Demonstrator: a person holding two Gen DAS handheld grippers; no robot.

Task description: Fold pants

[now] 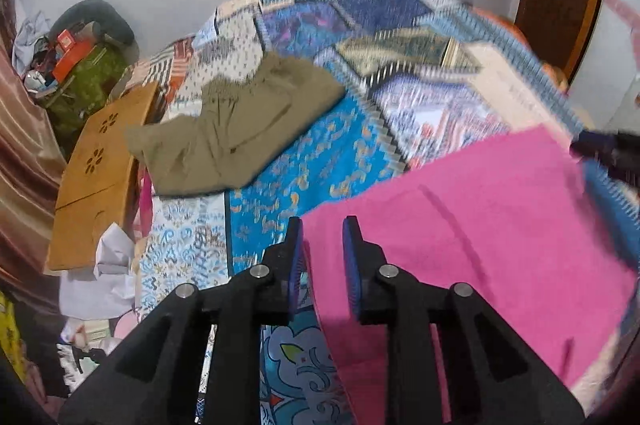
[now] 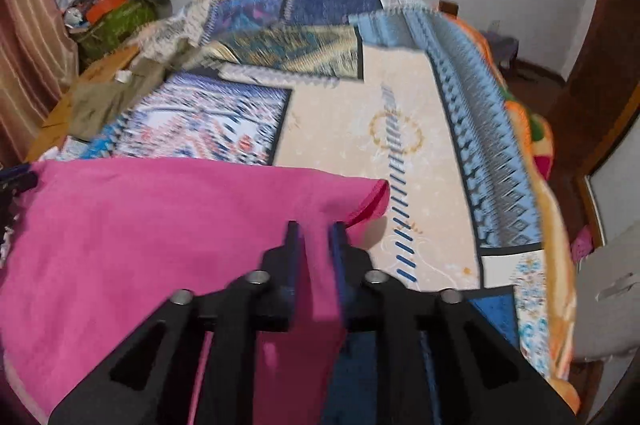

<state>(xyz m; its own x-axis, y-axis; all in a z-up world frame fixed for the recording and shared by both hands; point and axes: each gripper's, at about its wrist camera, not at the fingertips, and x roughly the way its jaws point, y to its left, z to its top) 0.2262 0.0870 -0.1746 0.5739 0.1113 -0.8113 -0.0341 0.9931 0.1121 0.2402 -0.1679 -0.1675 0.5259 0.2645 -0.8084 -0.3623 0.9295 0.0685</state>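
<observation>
While the bright pink fabric pants (image 2: 160, 245) lay spread across the lower frame on the patterned blue bedspread (image 2: 400, 129), the right gripper (image 2: 315, 225) pinched their corner and the left gripper (image 1: 322, 225) stood slightly parted over their edge, presumably for folding.

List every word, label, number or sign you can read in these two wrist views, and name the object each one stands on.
None can be read.
Orange-red box on the cluttered pile in the far left corner: it may carry print, too small and blurred to read.
Patterned bedspread: ornament only, no lettering.
Pink pants and olive garment: no label visible.
</observation>
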